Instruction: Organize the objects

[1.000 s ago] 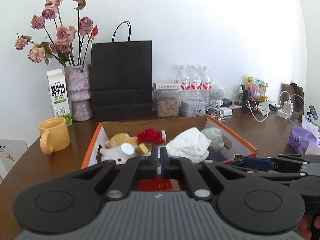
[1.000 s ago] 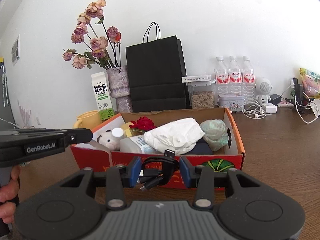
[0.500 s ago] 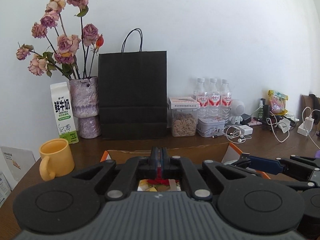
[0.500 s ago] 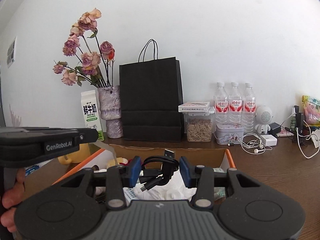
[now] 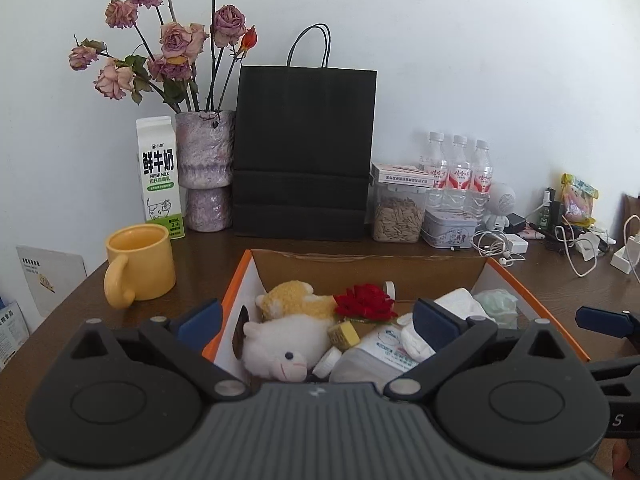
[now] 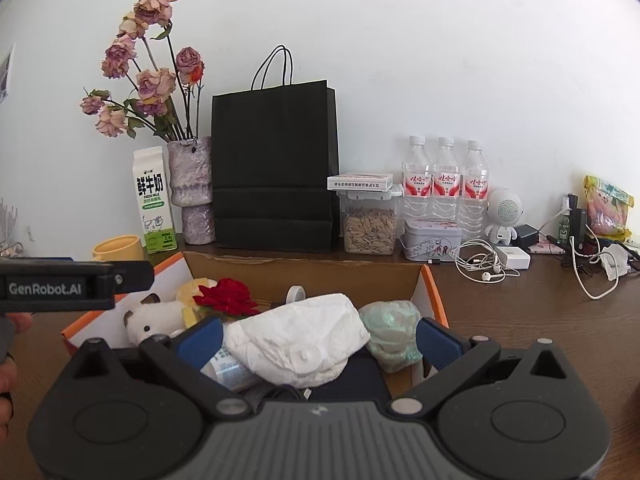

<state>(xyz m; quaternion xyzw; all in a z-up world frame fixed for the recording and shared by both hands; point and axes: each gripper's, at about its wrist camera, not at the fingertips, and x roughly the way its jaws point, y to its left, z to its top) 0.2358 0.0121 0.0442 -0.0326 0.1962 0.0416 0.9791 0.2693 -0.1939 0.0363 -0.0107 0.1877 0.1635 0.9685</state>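
Wooden desk (image 5: 60, 320) is kept clear by a filled box (image 5: 532, 292) — over it, left gripper (image 5: 316, 320) and right gripper (image 6: 318, 336) are being opened, nothing gripped.

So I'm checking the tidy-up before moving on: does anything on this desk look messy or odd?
The cardboard box is piled loosely, with crumpled white paper on top, and tangled earphones lie loose beside the tin.

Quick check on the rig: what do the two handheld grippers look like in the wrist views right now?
Both match: the left gripper and right gripper have matte black linkage arms with silver pivot pins, round black discs either side, a ribbed grey body, and blue pads on the fingers. Seen side-on, the left gripper's black finger carries white GenRobot.AI lettering. No cables or sleeves show.
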